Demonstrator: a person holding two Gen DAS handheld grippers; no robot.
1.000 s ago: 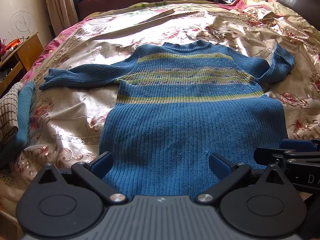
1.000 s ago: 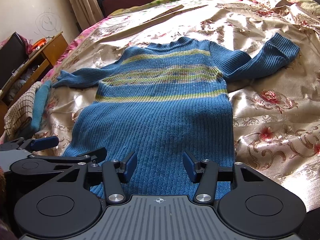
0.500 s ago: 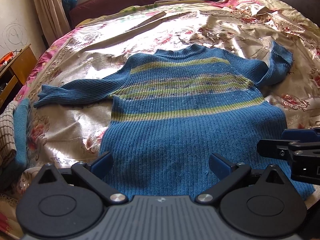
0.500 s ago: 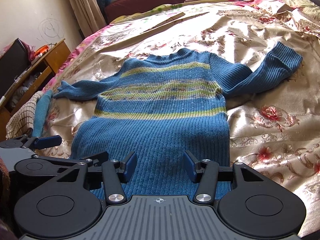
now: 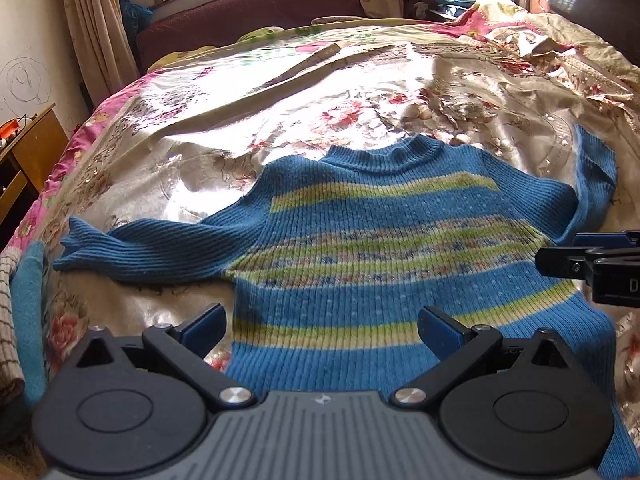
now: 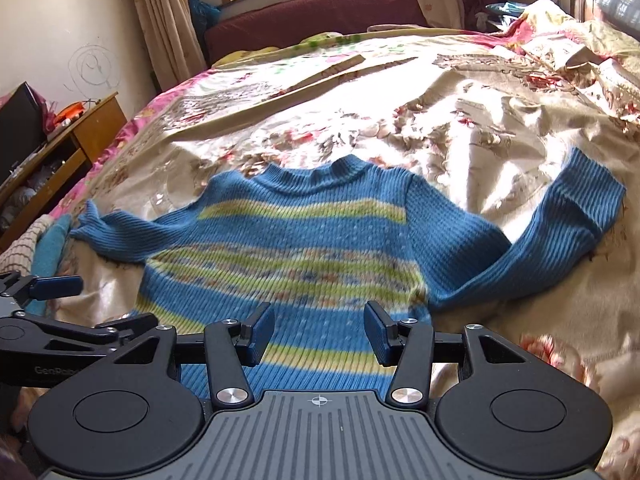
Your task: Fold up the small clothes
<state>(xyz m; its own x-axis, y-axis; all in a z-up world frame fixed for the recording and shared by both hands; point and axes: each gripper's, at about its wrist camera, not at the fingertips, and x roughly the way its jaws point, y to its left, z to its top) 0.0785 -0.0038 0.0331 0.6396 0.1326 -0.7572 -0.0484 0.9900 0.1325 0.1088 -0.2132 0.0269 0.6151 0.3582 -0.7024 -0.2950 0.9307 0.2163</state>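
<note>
Honestly, both tools, left tool (image 5: 320, 326) and right tool (image 6: 319, 332), hung wide over the sweater (image 5: 392, 264); slippery bedspread (image 5: 328, 108) might've bunched it.

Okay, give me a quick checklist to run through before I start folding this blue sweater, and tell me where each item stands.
1. Sweater lies flat, front up, on the bedspread: ok.
2. Left sleeve stretched straight out to the side: ok.
3. Right sleeve straight: not ok, it bends upward at the elbow.
4. Left claw open and empty: ok.
5. Right claw open and empty: ok.
6. Hem flat and even: cannot tell, the claws hide it in both views.
</note>
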